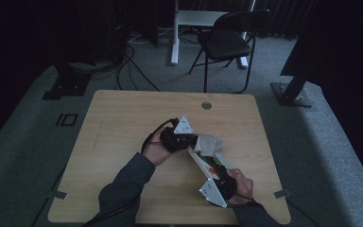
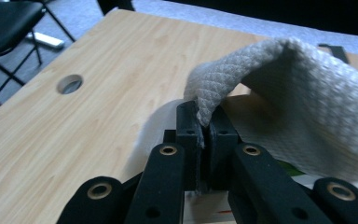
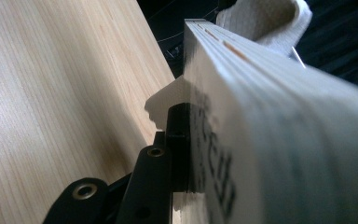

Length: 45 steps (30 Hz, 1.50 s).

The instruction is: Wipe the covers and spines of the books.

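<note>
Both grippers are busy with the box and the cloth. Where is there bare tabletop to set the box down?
The table is bare on its whole left half, from the left gripper out to the left edge, and along the far strip around the round hole. The crowded part is right of centre, where the cloth, the box and the right gripper sit close together.

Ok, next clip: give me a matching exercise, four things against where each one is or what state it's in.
Things:
1. white cloth
2. long box
3. round hole
4. black chair

Places or states:
A. on the floor beyond the table
B. pinched by the left tool
C. cut into the tabletop
D. clamped at one end by the right tool

Pairs: 1-B, 2-D, 3-C, 4-A
</note>
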Each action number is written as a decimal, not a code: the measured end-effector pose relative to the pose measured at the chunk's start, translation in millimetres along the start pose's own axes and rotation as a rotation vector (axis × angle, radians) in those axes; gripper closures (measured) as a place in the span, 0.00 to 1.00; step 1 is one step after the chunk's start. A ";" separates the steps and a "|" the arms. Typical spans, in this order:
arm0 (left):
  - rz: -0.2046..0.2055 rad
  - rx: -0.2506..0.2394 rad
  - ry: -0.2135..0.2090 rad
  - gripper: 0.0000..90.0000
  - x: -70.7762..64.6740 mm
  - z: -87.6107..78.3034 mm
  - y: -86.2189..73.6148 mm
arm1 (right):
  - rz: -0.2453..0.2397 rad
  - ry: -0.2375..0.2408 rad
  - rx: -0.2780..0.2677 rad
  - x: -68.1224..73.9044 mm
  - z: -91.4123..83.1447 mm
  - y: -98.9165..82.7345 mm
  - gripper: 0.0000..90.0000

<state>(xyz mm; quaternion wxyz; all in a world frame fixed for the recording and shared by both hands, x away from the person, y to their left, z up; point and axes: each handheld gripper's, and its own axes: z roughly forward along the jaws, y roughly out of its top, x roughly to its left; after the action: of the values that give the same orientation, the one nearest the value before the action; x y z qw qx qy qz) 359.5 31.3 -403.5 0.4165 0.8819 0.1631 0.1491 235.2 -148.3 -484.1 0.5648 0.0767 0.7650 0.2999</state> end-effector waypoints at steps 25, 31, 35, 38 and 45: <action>0.025 0.026 -0.136 0.96 -13.6 14.2 9.2 | -0.047 -0.008 0.010 6.6 0.5 4.2 0.87; 0.037 0.035 -0.152 0.96 -17.3 18.1 13.3 | -0.078 -0.011 0.006 8.3 0.2 5.7 0.87; 0.044 0.034 -0.171 0.96 -20.8 20.2 16.5 | -0.078 -0.014 0.003 7.9 -0.1 6.1 0.87; 0.049 0.029 -0.196 0.96 -24.8 22.2 18.5 | -0.078 -0.014 0.004 8.1 0.0 6.0 0.87; 0.068 0.020 -0.257 0.97 -32.2 23.3 21.8 | -0.081 -0.014 0.005 8.7 -0.2 5.9 0.87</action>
<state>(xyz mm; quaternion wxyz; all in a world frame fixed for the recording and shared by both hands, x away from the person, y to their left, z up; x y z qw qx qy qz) 343.3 -11.0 -404.7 0.4198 0.9028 0.0800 0.0473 230.7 -139.7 -488.0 0.5817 0.0494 0.7642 0.2742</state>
